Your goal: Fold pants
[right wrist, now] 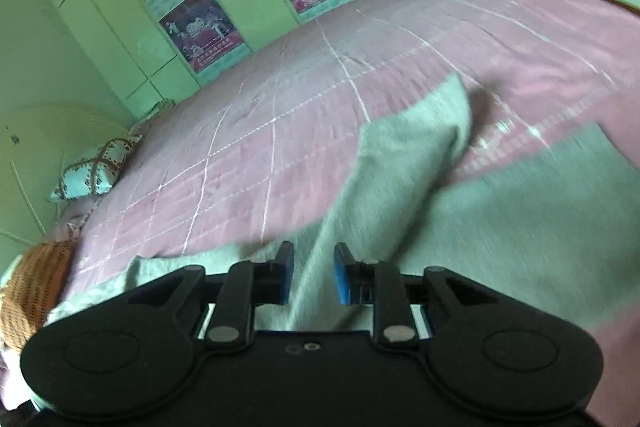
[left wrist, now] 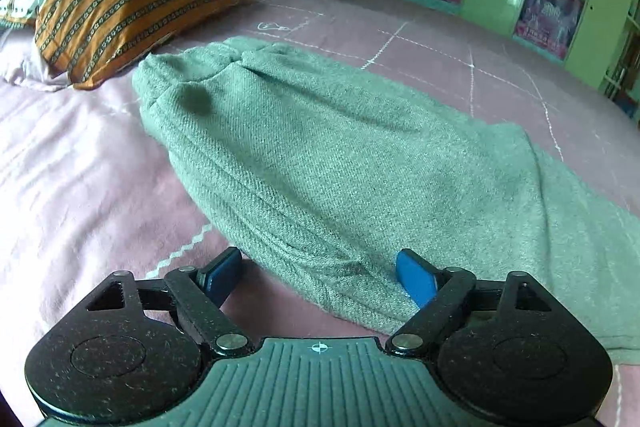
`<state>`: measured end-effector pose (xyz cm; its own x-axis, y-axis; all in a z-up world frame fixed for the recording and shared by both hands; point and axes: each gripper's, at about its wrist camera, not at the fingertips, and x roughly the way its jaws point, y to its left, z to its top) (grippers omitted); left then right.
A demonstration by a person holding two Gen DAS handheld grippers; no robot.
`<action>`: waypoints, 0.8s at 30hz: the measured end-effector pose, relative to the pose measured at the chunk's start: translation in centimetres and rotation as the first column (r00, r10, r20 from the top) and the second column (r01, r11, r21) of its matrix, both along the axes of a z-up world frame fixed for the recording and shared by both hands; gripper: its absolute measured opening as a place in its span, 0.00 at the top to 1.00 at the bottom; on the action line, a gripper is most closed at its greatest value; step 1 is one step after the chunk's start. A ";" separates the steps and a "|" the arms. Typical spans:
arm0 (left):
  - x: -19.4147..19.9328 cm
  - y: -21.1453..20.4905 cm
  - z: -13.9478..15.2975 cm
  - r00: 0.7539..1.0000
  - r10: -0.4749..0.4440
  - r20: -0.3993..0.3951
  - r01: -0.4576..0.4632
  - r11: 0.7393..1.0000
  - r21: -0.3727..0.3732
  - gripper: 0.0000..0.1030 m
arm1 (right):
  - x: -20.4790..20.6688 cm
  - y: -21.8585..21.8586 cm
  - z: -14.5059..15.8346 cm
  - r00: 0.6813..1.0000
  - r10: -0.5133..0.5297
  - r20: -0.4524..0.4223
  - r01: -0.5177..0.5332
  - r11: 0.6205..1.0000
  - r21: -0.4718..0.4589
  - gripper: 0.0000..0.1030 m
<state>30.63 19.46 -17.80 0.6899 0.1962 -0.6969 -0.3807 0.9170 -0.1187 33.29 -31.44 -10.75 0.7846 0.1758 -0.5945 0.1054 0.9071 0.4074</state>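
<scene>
**Ana:** Down at six o'clock in the left wrist view, the left gripper stands spread wide, holding nothing, its blue pads straddling the near edge of the grey pants.

**Ben:** And the right gripper?

**Ana:** Partly parted, with a ridge of the pants' fabric running between its pads; whether it pinches the cloth, I cannot tell.

**Ben:** Progress?

**Ana:** Pants lie on the pink bedspread, waistband towards eleven o'clock near the orange pillow. They look doubled leg over leg, I'd judge. One leg end towards one o'clock sits crumpled, so the crosswise folds remain.
</scene>
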 end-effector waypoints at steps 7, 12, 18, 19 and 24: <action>0.6 0.5 0.4 0.999 -0.022 -0.034 0.021 1.000 -0.015 0.16 | 1.6 0.5 -1.6 0.994 -0.065 -0.090 0.045 0.978 -0.206 1.00; 0.5 0.5 0.0 0.999 -0.030 -0.013 0.030 1.000 -0.004 0.12 | -6.1 -3.2 -3.3 0.980 -0.169 -0.109 0.144 0.968 -0.205 1.00; 0.7 -0.2 -0.1 0.999 -0.033 -0.020 0.033 0.999 0.013 0.06 | -4.0 0.1 -0.3 0.999 -0.030 0.014 0.033 0.974 -0.222 0.59; 0.6 -0.2 -0.1 0.999 -0.032 -0.018 0.032 0.999 0.010 0.06 | -2.9 0.9 -0.1 1.000 -0.008 0.017 0.012 0.969 -0.248 0.59; 0.3 -0.2 -0.2 0.999 -0.034 -0.007 0.034 0.999 0.007 0.06 | 3.2 5.3 -1.5 0.991 0.057 -0.123 -0.109 0.874 -0.473 0.61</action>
